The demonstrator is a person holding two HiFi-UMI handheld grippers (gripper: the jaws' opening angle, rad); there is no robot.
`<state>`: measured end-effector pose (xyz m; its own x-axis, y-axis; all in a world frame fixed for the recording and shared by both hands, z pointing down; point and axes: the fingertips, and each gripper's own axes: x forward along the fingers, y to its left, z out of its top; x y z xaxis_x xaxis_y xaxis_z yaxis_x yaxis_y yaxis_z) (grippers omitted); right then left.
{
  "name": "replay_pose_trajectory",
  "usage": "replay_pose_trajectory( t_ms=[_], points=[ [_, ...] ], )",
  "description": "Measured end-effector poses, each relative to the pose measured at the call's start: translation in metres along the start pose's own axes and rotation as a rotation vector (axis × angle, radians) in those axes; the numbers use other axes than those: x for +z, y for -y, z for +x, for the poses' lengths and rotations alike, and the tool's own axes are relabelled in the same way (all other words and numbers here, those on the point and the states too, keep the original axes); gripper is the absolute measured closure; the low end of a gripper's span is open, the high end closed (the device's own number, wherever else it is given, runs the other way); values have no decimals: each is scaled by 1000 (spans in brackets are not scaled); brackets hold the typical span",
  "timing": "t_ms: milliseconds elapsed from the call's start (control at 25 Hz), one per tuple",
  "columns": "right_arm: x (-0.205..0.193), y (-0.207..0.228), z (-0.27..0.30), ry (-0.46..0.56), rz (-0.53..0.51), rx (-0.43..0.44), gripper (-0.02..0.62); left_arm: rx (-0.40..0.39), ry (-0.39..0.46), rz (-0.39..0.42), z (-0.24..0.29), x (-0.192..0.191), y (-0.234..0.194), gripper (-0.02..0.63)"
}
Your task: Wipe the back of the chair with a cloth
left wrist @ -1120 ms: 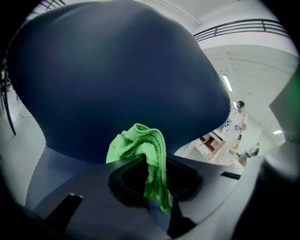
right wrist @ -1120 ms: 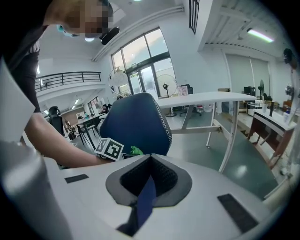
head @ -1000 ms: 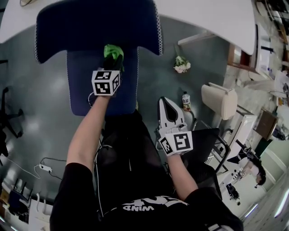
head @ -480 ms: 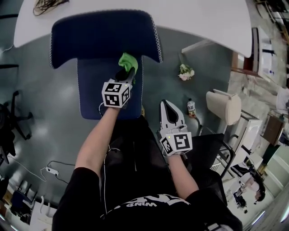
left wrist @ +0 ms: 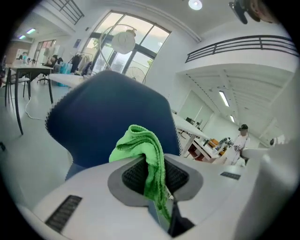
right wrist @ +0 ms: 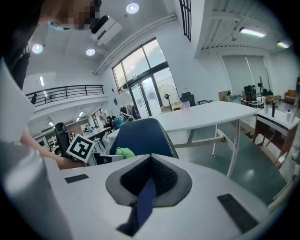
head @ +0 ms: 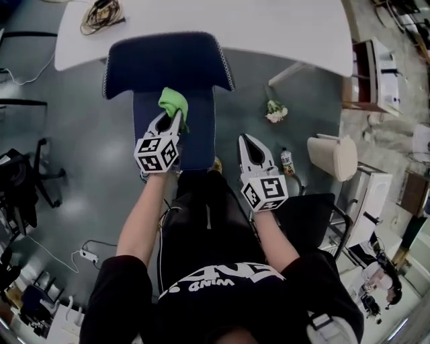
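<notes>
Crumpled green cloth [left wrist: 140, 145] against blue chair [left wrist: 108, 117]

We've got the cloth [head: 173, 103] in the left gripper [head: 168, 122], before the chair [head: 168, 64]; table [head: 269, 27] behind, right gripper [head: 248, 142] alongside.

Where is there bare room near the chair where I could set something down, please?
The grey floor left of the chair is bare, from the table down to the power strip. The table itself is bare right of the cables. Right of the chair it is crowded: flowers, bottle and bin.
</notes>
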<state>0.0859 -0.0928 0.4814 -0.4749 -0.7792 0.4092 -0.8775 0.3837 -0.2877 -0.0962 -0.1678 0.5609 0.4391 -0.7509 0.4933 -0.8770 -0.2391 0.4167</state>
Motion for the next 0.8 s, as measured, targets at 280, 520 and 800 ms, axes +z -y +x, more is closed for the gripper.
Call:
replay_pose_trajectory(
  t_ms=[280, 520, 800],
  points=[
    [61, -32, -34, 60, -37, 62, 600, 4, 99, 20, -98, 76, 41, 535],
    [89, -62, -59, 79, -55, 121, 600, -29, 175, 42, -165, 117, 81, 535],
    [113, -92, -96, 120, -117, 164, 600, -74, 215, 101, -226, 129, 109, 535]
  ],
)
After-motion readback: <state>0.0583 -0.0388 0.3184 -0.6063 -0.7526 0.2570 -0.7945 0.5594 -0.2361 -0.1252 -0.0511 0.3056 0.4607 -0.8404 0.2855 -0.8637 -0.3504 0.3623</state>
